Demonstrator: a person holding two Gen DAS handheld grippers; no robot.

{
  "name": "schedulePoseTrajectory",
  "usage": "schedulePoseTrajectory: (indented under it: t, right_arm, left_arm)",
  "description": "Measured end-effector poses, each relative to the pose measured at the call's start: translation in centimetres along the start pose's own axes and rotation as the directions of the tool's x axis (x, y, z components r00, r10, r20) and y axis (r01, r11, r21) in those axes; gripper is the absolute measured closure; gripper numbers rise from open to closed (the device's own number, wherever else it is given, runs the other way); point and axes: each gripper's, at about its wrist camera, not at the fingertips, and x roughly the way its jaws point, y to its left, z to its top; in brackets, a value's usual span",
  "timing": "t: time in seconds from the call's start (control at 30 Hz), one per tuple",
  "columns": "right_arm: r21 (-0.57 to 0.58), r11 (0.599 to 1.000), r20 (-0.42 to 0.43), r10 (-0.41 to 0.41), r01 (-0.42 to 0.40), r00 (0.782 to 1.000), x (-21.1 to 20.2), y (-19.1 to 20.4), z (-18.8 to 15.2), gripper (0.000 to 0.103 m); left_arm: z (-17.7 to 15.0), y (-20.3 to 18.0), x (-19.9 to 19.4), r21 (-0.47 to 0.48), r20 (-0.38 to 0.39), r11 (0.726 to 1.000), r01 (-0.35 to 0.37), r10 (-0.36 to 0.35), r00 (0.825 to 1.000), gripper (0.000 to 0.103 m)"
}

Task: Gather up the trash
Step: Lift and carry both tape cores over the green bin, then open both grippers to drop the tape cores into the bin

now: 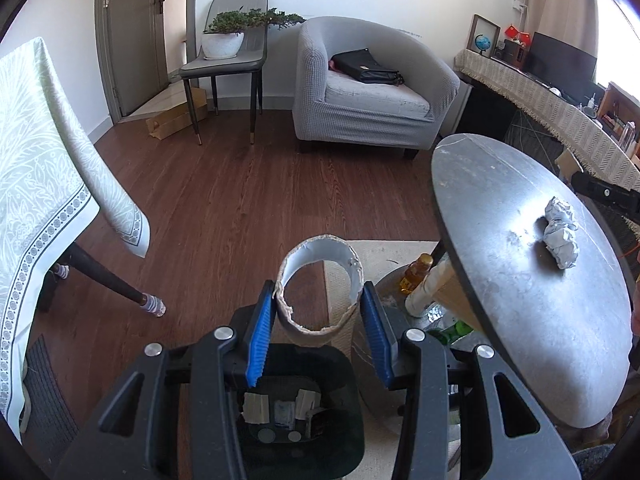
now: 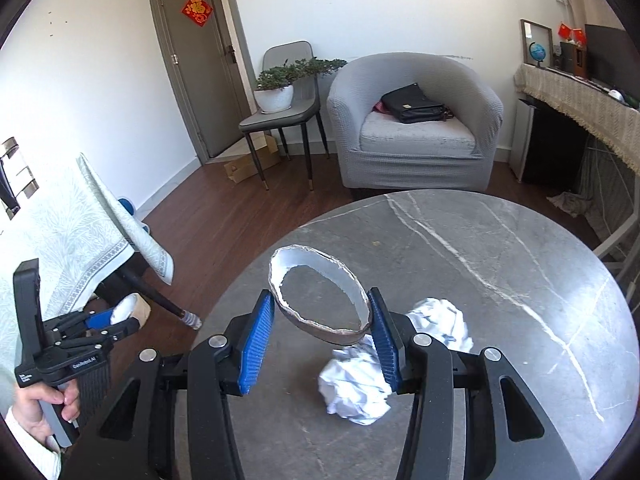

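My left gripper (image 1: pixel 319 295) is shut on a torn cardboard ring (image 1: pixel 344 258), held above a black trash bin (image 1: pixel 344 420) on the floor beside the round grey table (image 1: pixel 500 280). My right gripper (image 2: pixel 321 306) is shut on another torn cardboard ring (image 2: pixel 320 268) and holds it above the round marble table (image 2: pixel 500 260). Two crumpled white paper balls (image 2: pixel 356 392) lie on the table just under and right of the right gripper; they also show in the left wrist view (image 1: pixel 560 232). The left gripper also shows in the right wrist view (image 2: pixel 120 320), low at the left.
A table with a pale green cloth (image 1: pixel 44 184) stands left, its dark leg (image 1: pixel 108 276) angled to the floor. A grey armchair (image 1: pixel 372 92) with a black bag, and a chair with a potted plant (image 1: pixel 224 36), stand behind. Bottles (image 1: pixel 416 280) sit under the round table.
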Motion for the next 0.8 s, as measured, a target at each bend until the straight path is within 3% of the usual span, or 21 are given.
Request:
schedulePoseTrajectory:
  t: [0.47, 0.8]
  right_arm:
    - [-0.118, 0.984, -0.052, 0.131, -0.137, 0.990, 3.3, 10.0, -0.2, 0.055]
    - [-0.168, 0.963, -0.125, 0.192, -0.212, 0.973, 6.8, 16.2, -1.2, 0.055]
  left_arm:
    - [-4.1, 4.2, 2.6, 0.025, -0.162, 0.999, -0.043, 0.047, 0.986, 0.058]
    - [-8.1, 6.6, 6.1, 0.057, -0.325, 0.996, -0.064, 0.079, 0.942, 0.058]
